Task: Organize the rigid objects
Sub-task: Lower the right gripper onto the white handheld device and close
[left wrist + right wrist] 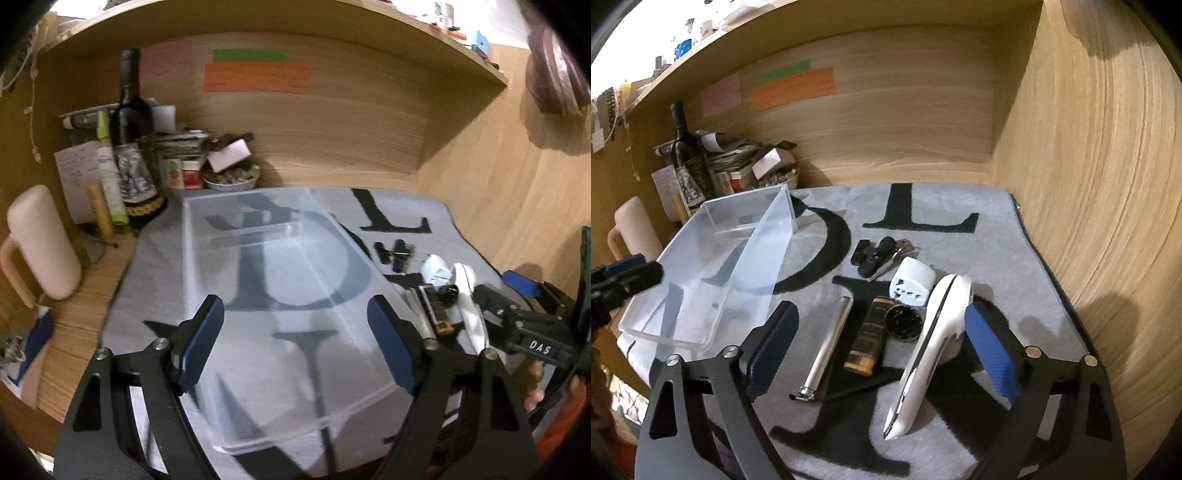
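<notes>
A clear plastic bin (258,317) (768,258) stands empty on a grey mat with black letters (960,236). My left gripper (295,339) is open above the bin's near end. Right of the bin lie a silver razor handle (831,343), a brown and black lighter-like bar (870,336), a round black dial (903,321), a white travel adapter (912,280), a white and chrome handheld device (931,343) and black keys with a fob (875,254). My right gripper (882,347) is open, low over the razor handle, bar and white device.
A wine bottle (129,122), a cream jug (40,243), papers, boxes and a bowl of small items (231,179) crowd the back left corner. Wooden walls close the back and right side (1089,184). The right gripper shows in the left wrist view (532,321).
</notes>
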Demonstrator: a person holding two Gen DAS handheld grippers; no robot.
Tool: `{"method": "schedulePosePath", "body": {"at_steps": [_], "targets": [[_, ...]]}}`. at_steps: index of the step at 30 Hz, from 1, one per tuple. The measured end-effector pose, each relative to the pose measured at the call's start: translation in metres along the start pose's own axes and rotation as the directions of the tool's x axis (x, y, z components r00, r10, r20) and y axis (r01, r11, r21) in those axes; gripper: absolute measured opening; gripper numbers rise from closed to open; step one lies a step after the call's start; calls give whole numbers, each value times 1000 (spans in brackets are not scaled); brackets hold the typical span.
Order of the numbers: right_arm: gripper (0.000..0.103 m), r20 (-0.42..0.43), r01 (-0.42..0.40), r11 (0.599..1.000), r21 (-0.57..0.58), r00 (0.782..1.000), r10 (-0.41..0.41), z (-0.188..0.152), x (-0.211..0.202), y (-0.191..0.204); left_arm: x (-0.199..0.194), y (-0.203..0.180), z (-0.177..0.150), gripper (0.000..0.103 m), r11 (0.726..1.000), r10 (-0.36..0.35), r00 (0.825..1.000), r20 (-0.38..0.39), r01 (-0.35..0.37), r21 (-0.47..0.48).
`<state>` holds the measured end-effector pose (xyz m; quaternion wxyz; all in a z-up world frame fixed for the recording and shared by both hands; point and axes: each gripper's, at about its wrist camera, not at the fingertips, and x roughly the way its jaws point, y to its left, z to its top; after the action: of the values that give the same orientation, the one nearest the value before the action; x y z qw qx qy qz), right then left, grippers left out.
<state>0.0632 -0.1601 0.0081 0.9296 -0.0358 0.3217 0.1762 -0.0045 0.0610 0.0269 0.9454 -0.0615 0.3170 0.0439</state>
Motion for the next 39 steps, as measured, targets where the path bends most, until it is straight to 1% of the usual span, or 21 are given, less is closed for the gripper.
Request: {"method": "schedulePosePath", "body": {"at_steps": [3,5,7,9,10,12,13,15,16,18,20,22,24,26,29,32,35,39], "targets": [[85,-4,13,1000,4,1000,-13,4,1,-4,-2,11,7,81,999,34,999,-5,-34,6],[81,-8,24,1000,10,1000,-24,5,2,-8,-1,22,12,77,998,62,998,-13,-62,3],[79,-10,33,999,15,999,-32,6,3,-10,3,33,16,76,998,63,997,-39,-63,-6],[78,-15,48,999,22,999,-48,7,5,-14,12,43,19,68,998,53,996,-75,-54,-17],[77,-17,56,998,24,998,-55,7,5,-16,15,47,20,66,998,50,995,-89,-52,-20],[70,-22,83,996,19,996,-82,6,7,-19,23,55,21,57,998,57,992,-116,-60,-20],[67,-28,94,996,13,995,-93,6,8,-20,27,58,21,56,998,63,990,-127,-66,-19],[67,-44,111,994,5,993,-111,4,12,-23,36,66,21,51,997,68,985,-156,-73,-25],[67,-53,113,994,7,992,-112,3,13,-24,40,69,21,49,997,65,983,-169,-71,-30],[67,-75,111,994,21,991,-109,2,17,-29,51,77,20,36,997,50,977,-206,-61,-46],[67,-92,111,993,36,990,-108,0,19,-32,58,81,19,31,997,28,972,-232,-43,-63],[66,-112,107,992,62,989,-100,-1,23,-37,63,82,19,26,997,-11,968,-250,-8,-72],[65,-131,100,991,88,987,-88,-3,27,-42,65,78,20,20,999,-11,968,-249,0,-47],[58,-149,96,990,102,985,-80,-4,32,-45,68,73,22,15,1000,-5,969,-248,1,-18],[53,-173,101,987,123,982,-79,-5,41,-50,71,70,25,14,1000,8,970,-243,-5,13],[53,-184,108,981,159,980,-78,-2,50,-58,74,71,26,14,1000,3,970,-241,1,19],[53,-195,100,981,166,979,-66,0,59,-59,77,70,28,14,1000,6,971,-240,0,28],[53,-197,108,980,167,978,-74,0,64,-61,77,70,28,14,999,10,971,-237,-2,34]]}}
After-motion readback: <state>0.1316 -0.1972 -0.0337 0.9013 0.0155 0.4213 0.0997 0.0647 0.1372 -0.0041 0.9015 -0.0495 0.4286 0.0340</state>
